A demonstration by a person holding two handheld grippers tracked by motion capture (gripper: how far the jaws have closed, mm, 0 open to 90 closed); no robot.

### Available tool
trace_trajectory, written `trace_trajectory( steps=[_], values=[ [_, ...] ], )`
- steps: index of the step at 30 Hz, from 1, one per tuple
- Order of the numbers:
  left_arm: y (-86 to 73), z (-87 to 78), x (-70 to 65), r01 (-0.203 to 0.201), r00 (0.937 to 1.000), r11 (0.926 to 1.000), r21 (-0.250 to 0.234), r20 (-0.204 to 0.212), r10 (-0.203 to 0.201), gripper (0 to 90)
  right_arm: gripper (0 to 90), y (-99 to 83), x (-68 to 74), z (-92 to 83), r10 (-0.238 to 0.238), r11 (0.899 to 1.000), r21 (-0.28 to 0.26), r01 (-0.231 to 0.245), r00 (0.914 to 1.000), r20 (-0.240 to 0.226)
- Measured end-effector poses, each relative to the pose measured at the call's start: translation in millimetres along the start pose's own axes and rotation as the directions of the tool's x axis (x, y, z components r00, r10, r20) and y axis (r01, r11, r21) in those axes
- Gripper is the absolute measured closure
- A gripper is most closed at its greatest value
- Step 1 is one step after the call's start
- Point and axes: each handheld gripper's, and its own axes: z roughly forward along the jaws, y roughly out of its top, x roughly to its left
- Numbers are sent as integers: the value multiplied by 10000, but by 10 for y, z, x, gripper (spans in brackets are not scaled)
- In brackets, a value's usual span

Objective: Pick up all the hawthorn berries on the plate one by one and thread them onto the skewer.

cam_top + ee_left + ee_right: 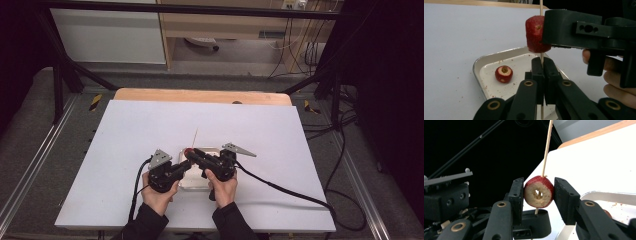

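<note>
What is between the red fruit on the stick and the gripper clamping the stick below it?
In the left gripper view, just bare skewer runs from the fruit to the left gripper.

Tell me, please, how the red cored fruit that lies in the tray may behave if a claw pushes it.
The loose fruit looks round, so it would probably roll across the flat tray rather than slide. Red crumbs around it suggest soft flesh that may shed or bruise under a hard squeeze. Its cored hole probably makes it light and easy to crush.

No readable text, labels, brands or nos. anywhere: grippers, tray, table, bkgd all bare of legible markings.
</note>
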Motion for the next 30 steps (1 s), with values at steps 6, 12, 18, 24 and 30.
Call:
trace_trajectory(
  steps=[6, 12, 18, 24, 30],
  values=[
    [-21, 13, 12, -100, 9999, 9999, 110, 49, 99, 883, 612, -9, 1, -5, -225, 9994, 257, 222, 9997, 114],
    [-50, -11, 37, -265, 9996, 9995, 150, 114, 264, 882, 517, 15, 12, -31, -488, 9971, 583, 482, 9988, 96],
    [-103, -133, 137, -760, 9971, 9965, 338, 54, 759, 882, 339, 167, 1, -208, -1473, 9857, 926, 1406, 9866, 696],
    [-164, -224, 236, -1225, 9924, 9899, 716, -64, 1233, 883, 210, 229, -91, -321, -2724, 9449, 2217, 2409, 9541, 1244],
    [-234, -330, 329, -1555, 9875, 9813, 1135, -77, 1574, 882, 119, 246, -144, -360, -3719, 8778, 3737, 2998, 9181, 1370]
  ],
)
